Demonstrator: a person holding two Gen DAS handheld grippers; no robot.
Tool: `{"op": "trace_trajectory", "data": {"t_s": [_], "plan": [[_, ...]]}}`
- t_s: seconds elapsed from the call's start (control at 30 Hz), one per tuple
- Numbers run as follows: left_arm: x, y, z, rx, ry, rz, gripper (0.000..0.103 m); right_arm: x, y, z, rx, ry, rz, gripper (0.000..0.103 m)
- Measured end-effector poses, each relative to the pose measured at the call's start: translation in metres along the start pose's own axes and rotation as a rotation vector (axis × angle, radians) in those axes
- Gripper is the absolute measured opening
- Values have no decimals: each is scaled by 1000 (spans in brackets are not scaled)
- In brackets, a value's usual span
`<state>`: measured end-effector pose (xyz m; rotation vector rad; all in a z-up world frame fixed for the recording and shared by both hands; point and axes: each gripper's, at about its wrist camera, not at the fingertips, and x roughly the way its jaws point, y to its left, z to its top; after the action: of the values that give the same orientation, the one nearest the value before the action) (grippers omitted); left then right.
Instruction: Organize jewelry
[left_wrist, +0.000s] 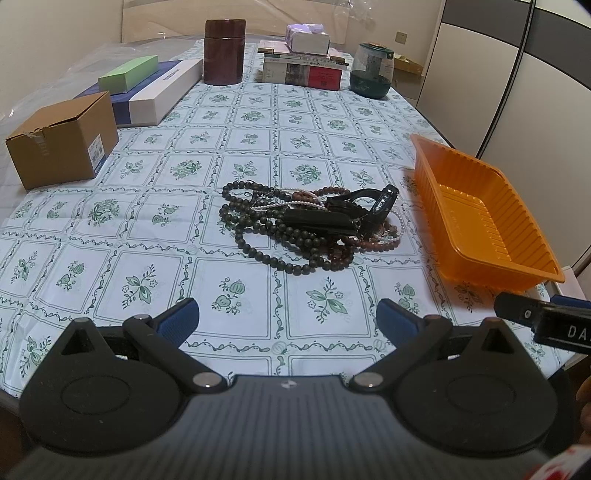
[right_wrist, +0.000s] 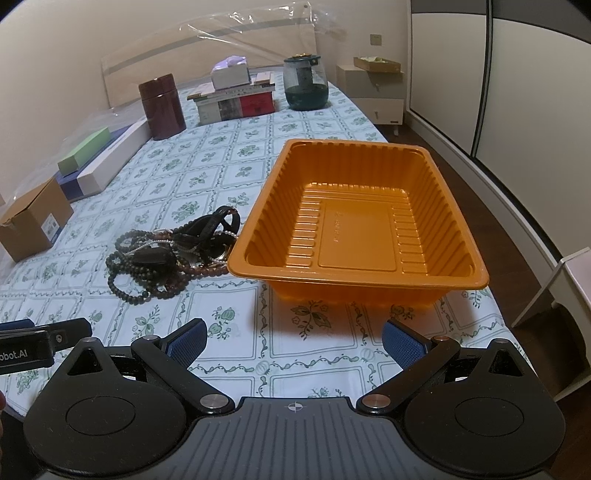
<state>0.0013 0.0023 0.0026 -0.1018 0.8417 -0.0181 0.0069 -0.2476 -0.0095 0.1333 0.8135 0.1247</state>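
A tangled pile of jewelry (left_wrist: 306, 225) lies on the floral tablecloth: dark bead strands, brown bead strands, a pearl string and black watch-like pieces. It also shows in the right wrist view (right_wrist: 173, 251). An empty orange plastic tray (left_wrist: 476, 221) stands right of the pile, touching it in the right wrist view (right_wrist: 354, 225). My left gripper (left_wrist: 288, 321) is open and empty, a short way in front of the pile. My right gripper (right_wrist: 293, 341) is open and empty, in front of the tray's near wall.
A brown cardboard box (left_wrist: 62, 140), green and white-blue boxes (left_wrist: 147, 88), a dark red canister (left_wrist: 224, 51), stacked books (left_wrist: 303, 66) and a green glass jar (left_wrist: 371, 70) stand at the far and left sides. The table edge (right_wrist: 495, 306) and wardrobe doors are at right.
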Motion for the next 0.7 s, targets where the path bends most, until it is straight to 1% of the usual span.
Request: {"op": "trace_trajectory", "data": {"t_s": [0.53, 0.63, 0.7], "plan": [[0, 0, 0, 1, 0, -3, 101, 0, 0, 0, 0, 1, 0, 100], [1, -1, -1, -11, -1, -10, 101, -1, -3, -1, 21, -7, 0, 100], [1, 0, 0, -29, -2, -23, 101, -1, -9, -1, 58, -17, 6, 100]]}}
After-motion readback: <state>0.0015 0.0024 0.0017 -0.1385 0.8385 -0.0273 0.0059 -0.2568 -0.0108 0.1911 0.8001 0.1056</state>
